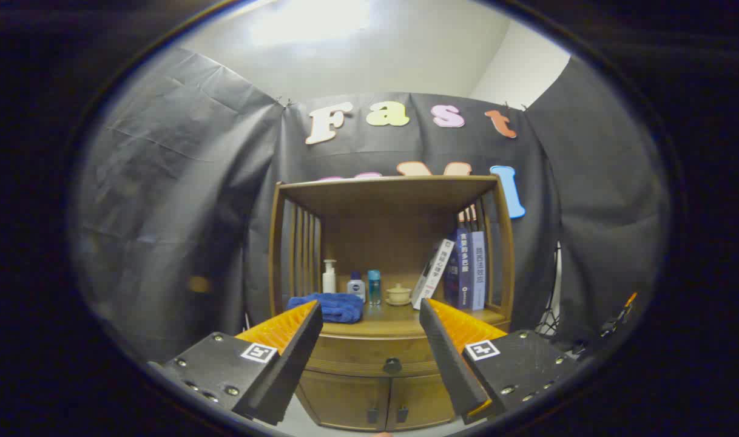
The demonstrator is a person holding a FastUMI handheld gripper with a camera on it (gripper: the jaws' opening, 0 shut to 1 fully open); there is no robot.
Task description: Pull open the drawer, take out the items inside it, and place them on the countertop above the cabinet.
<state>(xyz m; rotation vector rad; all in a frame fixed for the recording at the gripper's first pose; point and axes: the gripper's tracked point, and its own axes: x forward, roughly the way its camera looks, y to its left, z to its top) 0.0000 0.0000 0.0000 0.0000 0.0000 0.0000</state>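
**Fingers spread wide before a closed drawer**

A tall brown wooden cabinet (391,255) with slatted sides stands against the black cloth wall (181,200) of the booth, under a white ceiling (369,54). Its upper part is an open shelf bay roofed by a flat wooden top; the floor of that bay is the wooden worktop (400,325). Below the worktop runs the wide wooden drawer (369,355), fully shut, with a round dark knob (392,365) at its middle. Under the drawer are two small cabinet doors (375,403), each with a dark pull near the seam between them.

The gripper (369,328) hangs in front of the cabinet, apart from it, with the fingers (284,358) held wide and nothing between them. The drawer's knob shows in the gap between them, beyond the tips.

On the worktop, at the right, a row of books (463,270) stands upright, blue and purple, with one white book (431,274) leaning against them. At the left lies a folded blue cloth (332,306), near the front edge. Behind it stands a white pump bottle (329,278), then a small pale bottle with a dark blue label (356,286), then a small clear-blue bottle (374,286). Between that bottle and the leaning book sits a small cream lidded cup (398,294).
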